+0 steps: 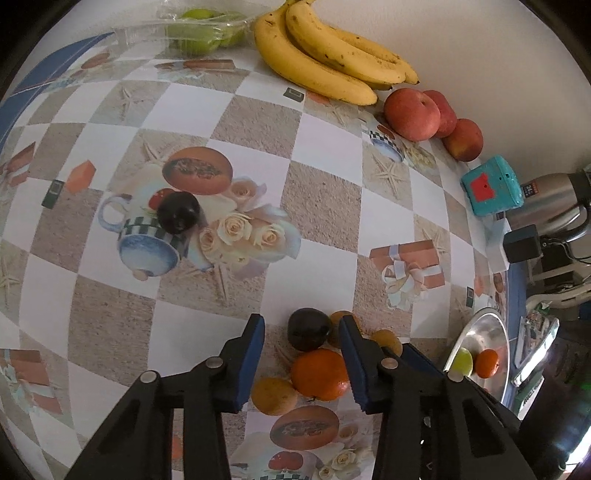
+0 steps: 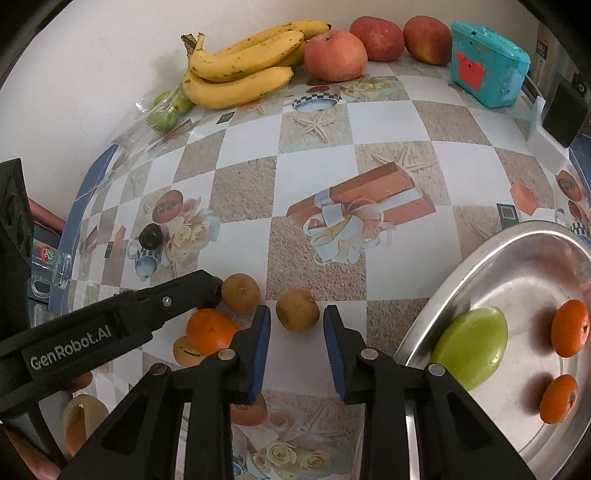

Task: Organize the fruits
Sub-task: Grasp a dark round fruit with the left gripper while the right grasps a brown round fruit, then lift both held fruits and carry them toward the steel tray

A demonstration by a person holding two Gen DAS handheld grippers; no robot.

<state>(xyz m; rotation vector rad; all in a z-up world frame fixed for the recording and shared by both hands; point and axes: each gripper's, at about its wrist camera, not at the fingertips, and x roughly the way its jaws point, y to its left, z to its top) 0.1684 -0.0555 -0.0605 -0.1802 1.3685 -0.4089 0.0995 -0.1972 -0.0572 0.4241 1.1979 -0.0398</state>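
My left gripper (image 1: 302,330) is open above a cluster of fruit: a dark plum (image 1: 308,328) lies between its fingers, an orange (image 1: 320,374) and brownish-yellow fruits (image 1: 274,396) just below. My right gripper (image 2: 297,314) is open with a brown round fruit (image 2: 297,310) between its fingertips on the table. The left gripper's arm (image 2: 110,325) reaches in at the left of the right wrist view, over an orange (image 2: 209,330) and another brown fruit (image 2: 242,292). A steel plate (image 2: 443,295) at right holds a green fruit (image 2: 471,341) and two oranges (image 2: 570,328).
A second dark plum (image 1: 179,212) lies alone mid-table. Bananas (image 1: 325,51), three red apples (image 1: 412,113), bagged green fruit (image 1: 201,31) and a teal box (image 1: 493,186) line the wall. A kettle (image 1: 554,203) and black box stand at far right.
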